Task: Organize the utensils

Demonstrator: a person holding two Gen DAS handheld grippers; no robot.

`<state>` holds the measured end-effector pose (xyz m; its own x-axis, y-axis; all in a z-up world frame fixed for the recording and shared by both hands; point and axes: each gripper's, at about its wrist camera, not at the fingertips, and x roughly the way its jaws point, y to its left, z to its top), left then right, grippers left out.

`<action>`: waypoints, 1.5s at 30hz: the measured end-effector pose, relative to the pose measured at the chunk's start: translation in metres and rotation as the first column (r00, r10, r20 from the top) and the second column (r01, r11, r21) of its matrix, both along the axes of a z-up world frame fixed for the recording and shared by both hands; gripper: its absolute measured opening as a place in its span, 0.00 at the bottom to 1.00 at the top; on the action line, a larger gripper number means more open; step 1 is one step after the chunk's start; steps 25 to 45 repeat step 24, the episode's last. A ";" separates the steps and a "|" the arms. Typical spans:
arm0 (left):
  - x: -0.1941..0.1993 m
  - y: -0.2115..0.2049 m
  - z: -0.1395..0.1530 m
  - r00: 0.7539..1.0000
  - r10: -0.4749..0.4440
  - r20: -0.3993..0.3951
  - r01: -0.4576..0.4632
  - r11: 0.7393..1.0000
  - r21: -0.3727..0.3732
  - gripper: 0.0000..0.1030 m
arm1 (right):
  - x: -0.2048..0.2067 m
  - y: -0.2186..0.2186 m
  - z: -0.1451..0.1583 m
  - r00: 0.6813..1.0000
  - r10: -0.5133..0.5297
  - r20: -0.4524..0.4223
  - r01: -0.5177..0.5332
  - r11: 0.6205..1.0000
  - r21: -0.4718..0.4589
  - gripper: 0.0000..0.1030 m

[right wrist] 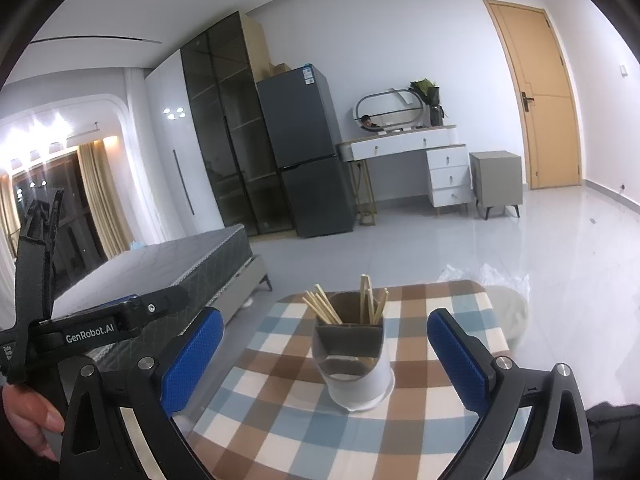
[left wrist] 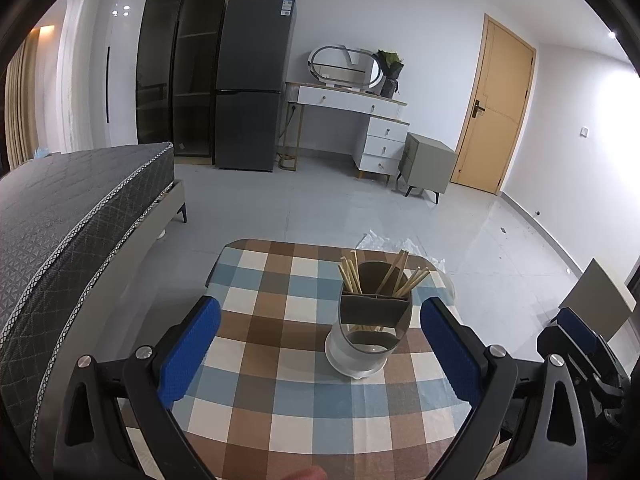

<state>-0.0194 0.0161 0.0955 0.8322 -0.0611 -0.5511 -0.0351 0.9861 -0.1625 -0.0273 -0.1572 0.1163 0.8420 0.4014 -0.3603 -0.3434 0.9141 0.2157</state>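
Note:
A white and grey utensil holder (left wrist: 370, 320) stands on the checked tablecloth (left wrist: 280, 380), with several wooden chopsticks (left wrist: 352, 276) upright in its back compartments. Its front compartment looks empty. My left gripper (left wrist: 320, 344) is open and empty, held back from the holder with the blue pads either side of it in view. In the right wrist view the same holder (right wrist: 352, 356) and chopsticks (right wrist: 324, 308) sit ahead of my right gripper (right wrist: 326, 356), which is also open and empty. The left gripper's body (right wrist: 92, 328) shows at the left there.
The small table (right wrist: 460, 304) has a rounded far edge with crumpled plastic sheet (left wrist: 384, 244) on the floor behind it. A bed (left wrist: 72, 216) stands close on the left. A fridge (left wrist: 252, 88), dresser (left wrist: 360, 120) and door (left wrist: 496, 108) are far back.

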 end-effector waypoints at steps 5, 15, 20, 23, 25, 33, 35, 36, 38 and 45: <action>0.001 0.001 0.001 1.000 -0.003 -0.009 0.003 1.000 -0.009 0.95 | -0.001 -0.001 -0.002 1.000 -0.006 -0.006 0.006 1.000 0.001 1.00; -0.001 0.003 0.000 1.000 0.021 -0.007 -0.021 1.000 -0.007 0.95 | -0.002 -0.002 -0.002 1.000 -0.012 -0.005 0.012 1.000 0.005 1.00; 0.000 0.003 -0.001 1.000 0.017 -0.018 -0.017 1.000 -0.006 0.95 | -0.003 -0.003 -0.002 1.000 -0.015 -0.004 0.015 1.000 0.004 1.00; -0.002 0.000 -0.002 1.000 0.004 -0.010 -0.004 1.000 -0.003 0.95 | -0.001 -0.004 -0.005 1.000 -0.016 -0.010 0.016 1.000 0.003 1.00; -0.002 -0.001 -0.002 1.000 0.004 -0.004 -0.004 1.000 0.004 0.95 | 0.000 -0.004 -0.006 1.000 -0.017 -0.014 0.017 1.000 0.003 1.00; -0.002 -0.001 -0.002 1.000 0.004 -0.004 -0.004 1.000 0.004 0.95 | 0.000 -0.004 -0.006 1.000 -0.017 -0.014 0.017 1.000 0.003 1.00; -0.002 -0.001 -0.002 1.000 0.004 -0.004 -0.004 1.000 0.004 0.95 | 0.000 -0.004 -0.006 1.000 -0.017 -0.014 0.017 1.000 0.003 1.00; -0.002 -0.001 -0.002 1.000 0.004 -0.004 -0.004 1.000 0.004 0.95 | 0.000 -0.004 -0.006 1.000 -0.017 -0.014 0.017 1.000 0.003 1.00; -0.002 -0.001 -0.002 1.000 0.004 -0.004 -0.004 1.000 0.004 0.95 | 0.000 -0.004 -0.006 1.000 -0.017 -0.014 0.017 1.000 0.003 1.00; -0.002 -0.001 -0.002 1.000 0.004 -0.004 -0.004 1.000 0.004 0.95 | 0.000 -0.004 -0.006 1.000 -0.017 -0.014 0.017 1.000 0.003 1.00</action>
